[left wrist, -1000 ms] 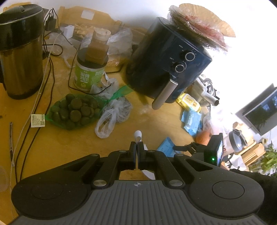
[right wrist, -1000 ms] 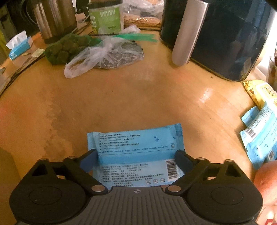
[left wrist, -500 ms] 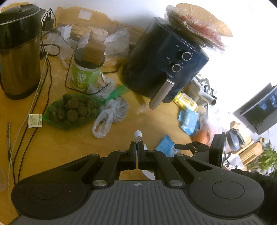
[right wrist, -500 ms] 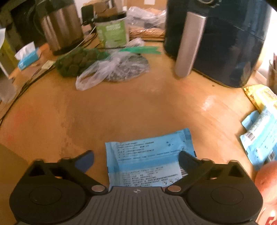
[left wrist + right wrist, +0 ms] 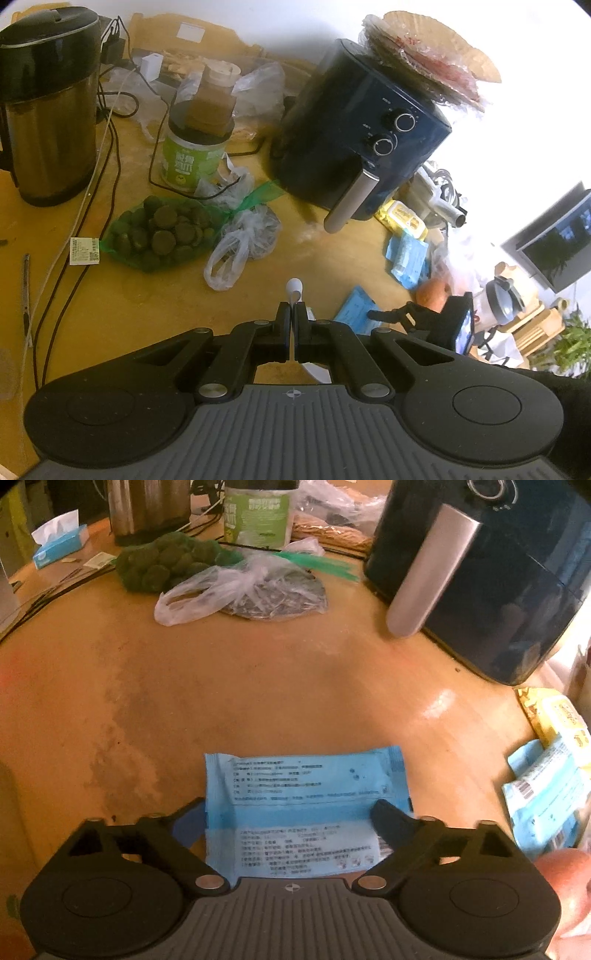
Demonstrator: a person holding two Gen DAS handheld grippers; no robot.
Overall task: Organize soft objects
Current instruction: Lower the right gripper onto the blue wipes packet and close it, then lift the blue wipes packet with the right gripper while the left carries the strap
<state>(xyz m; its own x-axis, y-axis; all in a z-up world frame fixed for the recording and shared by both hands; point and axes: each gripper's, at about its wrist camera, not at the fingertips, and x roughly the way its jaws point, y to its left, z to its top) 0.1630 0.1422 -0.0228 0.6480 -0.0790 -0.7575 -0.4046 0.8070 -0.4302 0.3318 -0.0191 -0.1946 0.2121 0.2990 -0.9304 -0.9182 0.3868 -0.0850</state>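
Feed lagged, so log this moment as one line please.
left gripper: shut on white strip | right gripper: jaws closing around blue wipes pack flat on wooden table | pack not lifted

Home kitchen: air fryer [image 5: 354,136], kettle [image 5: 48,107], food bags on wood table [image 5: 258,686].

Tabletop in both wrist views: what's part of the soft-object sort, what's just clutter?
In play:
- blue wipes pack, between the closing right gripper jaws
- blue packs at right
- yellow pack

Clutter:
- air fryer
- kettle
- green tub
- tissue box
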